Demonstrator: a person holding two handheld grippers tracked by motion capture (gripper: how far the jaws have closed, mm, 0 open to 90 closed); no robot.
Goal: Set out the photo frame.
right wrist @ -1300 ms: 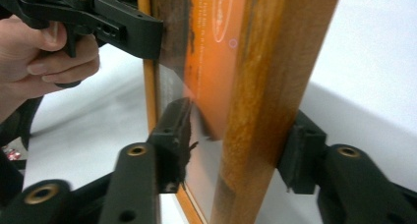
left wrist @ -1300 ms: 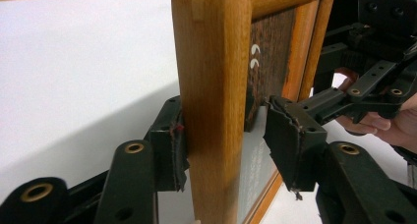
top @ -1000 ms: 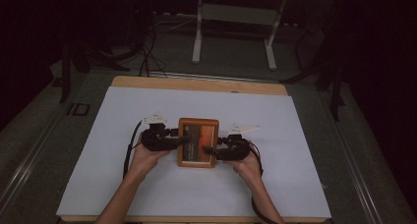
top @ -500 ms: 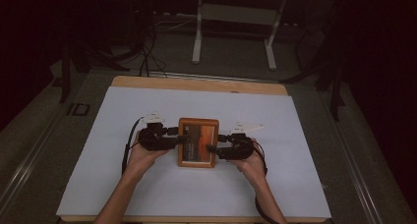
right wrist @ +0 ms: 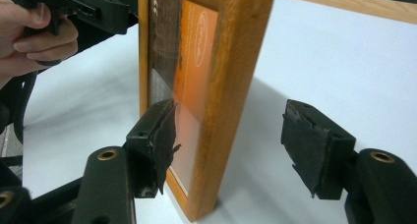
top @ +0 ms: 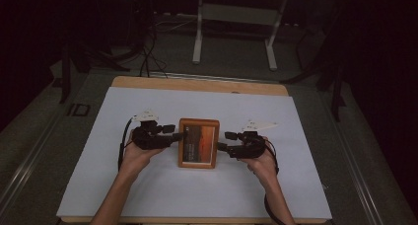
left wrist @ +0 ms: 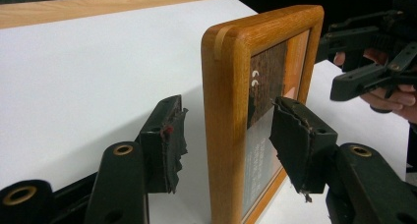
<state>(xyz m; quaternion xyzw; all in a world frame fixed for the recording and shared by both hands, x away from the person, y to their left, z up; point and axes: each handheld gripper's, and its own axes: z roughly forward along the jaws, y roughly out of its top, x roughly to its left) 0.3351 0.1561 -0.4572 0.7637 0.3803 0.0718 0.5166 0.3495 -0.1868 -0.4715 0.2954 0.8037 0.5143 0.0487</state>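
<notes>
Jaws of left gripper (left wrist: 223, 150) astride wooden frame (top: 198, 142), pads apart from it; right gripper (right wrist: 236, 150) likewise spread, just been opening, frame edge between. Hands level, facing inward from either side. Right gripper drawn back slightly from earlier. Frame mid-table (top: 148, 195) on white sheet. Writing unreadable.

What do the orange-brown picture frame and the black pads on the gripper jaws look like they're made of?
Orange-brown picture frame: likely varnished wood, with visible grain, a glued joint line at the corner and a soft sheen. Black jaw pads: probably rubber or foam, matte, with torn, ragged edges.
</notes>
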